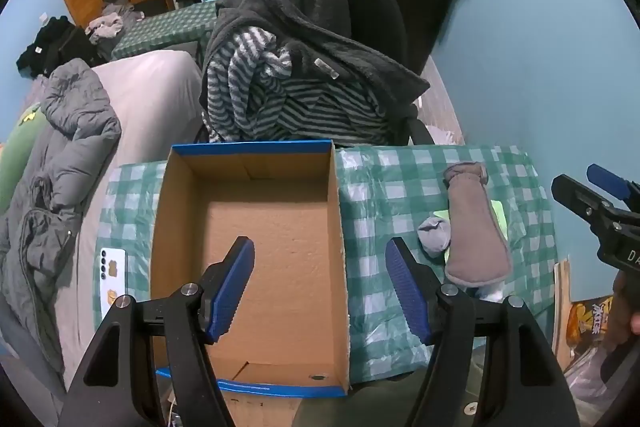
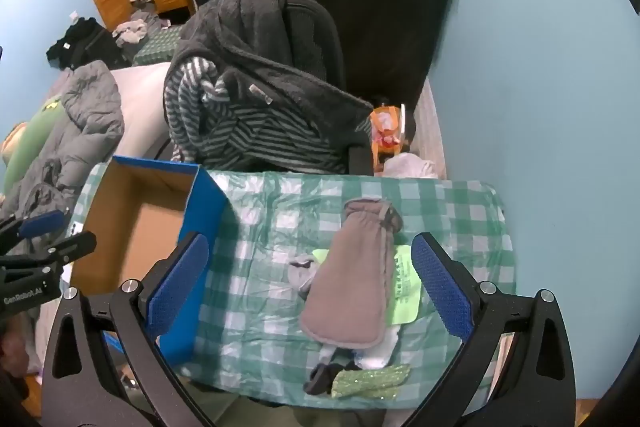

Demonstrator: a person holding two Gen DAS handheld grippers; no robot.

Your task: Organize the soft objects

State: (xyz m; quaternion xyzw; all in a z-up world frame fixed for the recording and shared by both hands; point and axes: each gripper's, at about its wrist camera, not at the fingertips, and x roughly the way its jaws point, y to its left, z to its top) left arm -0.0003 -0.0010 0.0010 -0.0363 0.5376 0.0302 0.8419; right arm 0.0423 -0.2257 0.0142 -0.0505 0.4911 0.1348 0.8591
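Observation:
An open cardboard box [image 1: 272, 235] with blue outer walls [image 2: 200, 227] stands empty on the green checked tablecloth [image 1: 380, 179]. To its right lies a pile of soft items: a brown-grey mitten [image 2: 352, 275] [image 1: 474, 227], a small grey sock [image 2: 302, 273] [image 1: 434, 231], a white sock [image 2: 380, 347], a dark sock [image 2: 324, 375] and a glittery green cloth [image 2: 372, 381]. My left gripper [image 1: 320, 287] is open and empty above the box. My right gripper [image 2: 310, 287] is open and empty above the pile.
A chair [image 1: 372, 19] draped with a dark fleece and a striped garment [image 1: 256, 95] stands behind the table. A bed with a grey jacket [image 1: 72, 131] is to the left. A phone [image 1: 114, 275] lies left of the box. A green paper slip [image 2: 406, 283] lies under the mitten.

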